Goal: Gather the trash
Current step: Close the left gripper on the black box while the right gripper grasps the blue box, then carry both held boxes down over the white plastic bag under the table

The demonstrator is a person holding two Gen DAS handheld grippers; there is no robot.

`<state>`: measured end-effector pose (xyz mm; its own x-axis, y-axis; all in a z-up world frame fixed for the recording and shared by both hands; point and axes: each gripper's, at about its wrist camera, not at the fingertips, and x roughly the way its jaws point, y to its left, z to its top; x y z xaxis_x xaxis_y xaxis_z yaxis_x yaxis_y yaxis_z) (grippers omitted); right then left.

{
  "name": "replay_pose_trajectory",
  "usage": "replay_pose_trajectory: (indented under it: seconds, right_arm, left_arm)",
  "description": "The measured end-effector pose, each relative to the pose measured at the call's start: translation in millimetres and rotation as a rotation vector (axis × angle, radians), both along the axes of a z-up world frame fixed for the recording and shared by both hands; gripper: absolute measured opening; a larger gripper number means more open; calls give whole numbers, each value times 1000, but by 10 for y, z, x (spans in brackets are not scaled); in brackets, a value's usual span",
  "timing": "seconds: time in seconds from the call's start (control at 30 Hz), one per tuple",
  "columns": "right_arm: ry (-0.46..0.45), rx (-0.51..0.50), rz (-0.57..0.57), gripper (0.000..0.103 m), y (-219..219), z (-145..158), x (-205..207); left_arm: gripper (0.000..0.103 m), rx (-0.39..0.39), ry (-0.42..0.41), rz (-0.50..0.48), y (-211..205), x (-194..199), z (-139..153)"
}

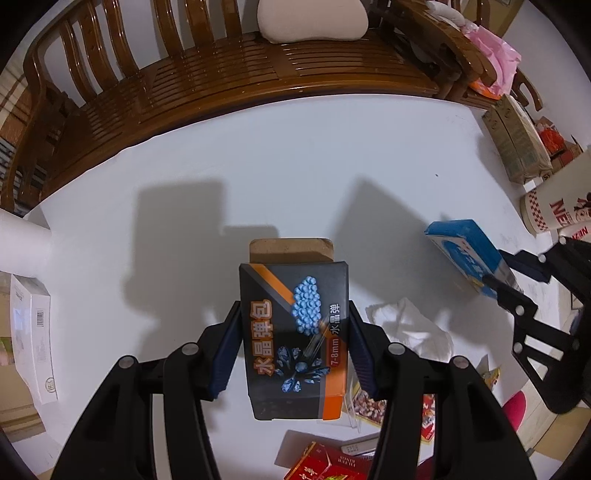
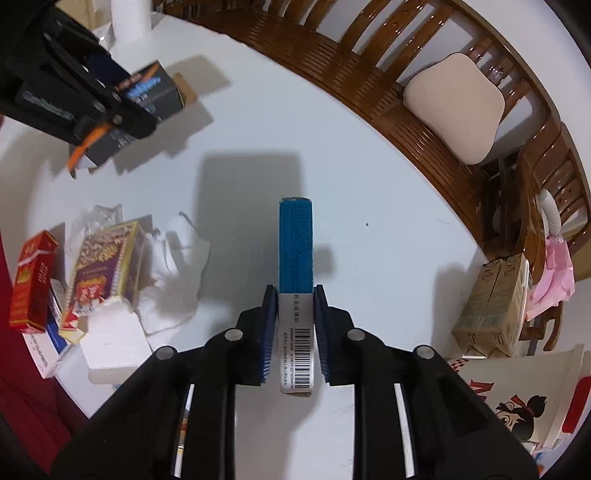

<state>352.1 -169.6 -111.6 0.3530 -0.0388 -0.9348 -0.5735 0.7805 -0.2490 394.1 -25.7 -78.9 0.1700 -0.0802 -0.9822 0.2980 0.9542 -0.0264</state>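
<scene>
- Smooth white tabletop (image 1: 295,166), matte, with hard-edged shadows; a glossy slatted brown wooden bench (image 1: 221,74) curves along its far edge, carrying a soft cream cushion (image 1: 312,20)
- Black rectangular cardboard box with orange stripes and blue bead print (image 1: 293,343), its plain brown end flap open, is raised above the tabletop in the left tool (image 1: 293,347); ribbed blue pads press both long sides at middling width
- Slim blue cardboard box with a grey barcoded end (image 2: 295,280) stands edge-on in the right tool (image 2: 294,332), jaws narrow, clamped on its flat faces
- Crumpled white tissue (image 2: 177,273) lies beside a red glossy packet (image 2: 31,280)
</scene>
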Motion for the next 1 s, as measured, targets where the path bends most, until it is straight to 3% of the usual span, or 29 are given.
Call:
replay_pose_trajectory:
  seconds: [0.23, 0.5, 0.73, 1.0]
  right_arm:
    - [-25, -5, 4, 20, 74, 86, -91]
    - [-105, 0, -23, 20, 28, 564, -285]
    - [-189, 33, -29, 20, 109, 1094, -763]
    - [-238, 57, -18, 20, 222, 1456, -1376]
  left_arm:
    - [52, 6, -9, -9, -32, -68, 71]
    - [52, -1, -52, -6, 27, -291, 380]
    - [52, -2, -101, -40, 34, -823, 709]
    - [52, -20, -138, -81, 82, -1459, 1001]
